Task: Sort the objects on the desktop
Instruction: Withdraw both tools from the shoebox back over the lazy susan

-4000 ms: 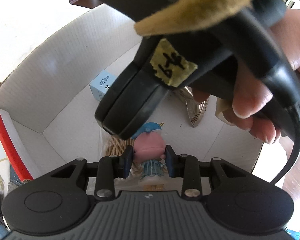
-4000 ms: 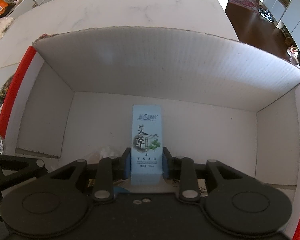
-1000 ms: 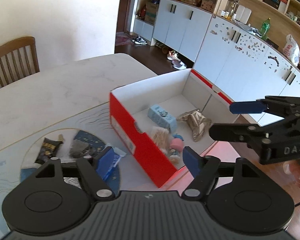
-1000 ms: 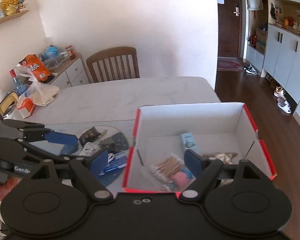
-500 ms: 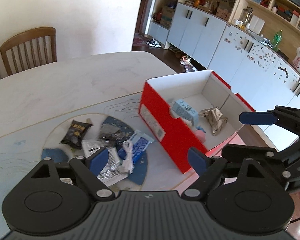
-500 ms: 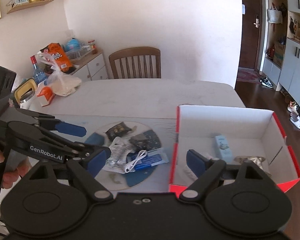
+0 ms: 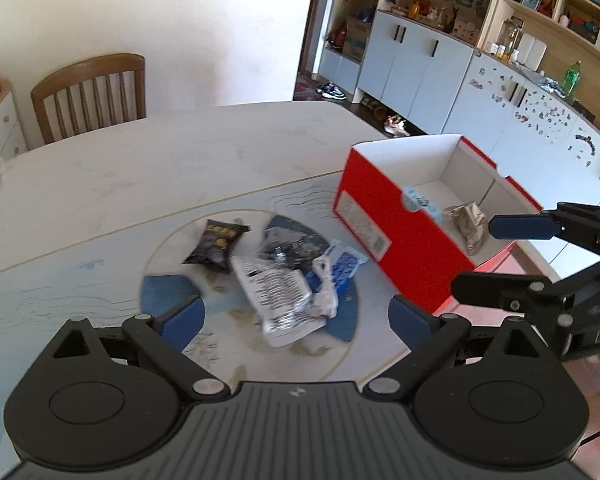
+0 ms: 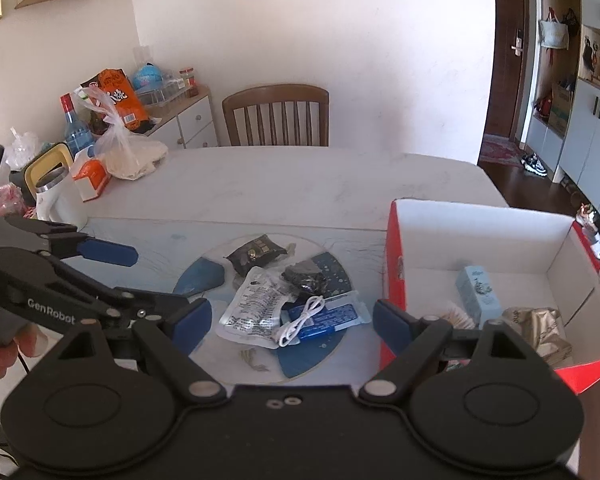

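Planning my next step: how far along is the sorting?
Partly done: the red box already holds the light blue carton and gold pouch. Nothing in hand: left tool and right tool are open. The black packet, white cable and other packets remain on the table.

Wooden chair [image 8: 276,114] tucked at table's far edge — sideboard [image 8: 180,120] left of it, orange snack bag [image 8: 118,94], blue-capped bottle [image 8: 74,128]. Shoes [image 8: 534,164] by doorway — grey cabinets [image 7: 416,64] along wall.
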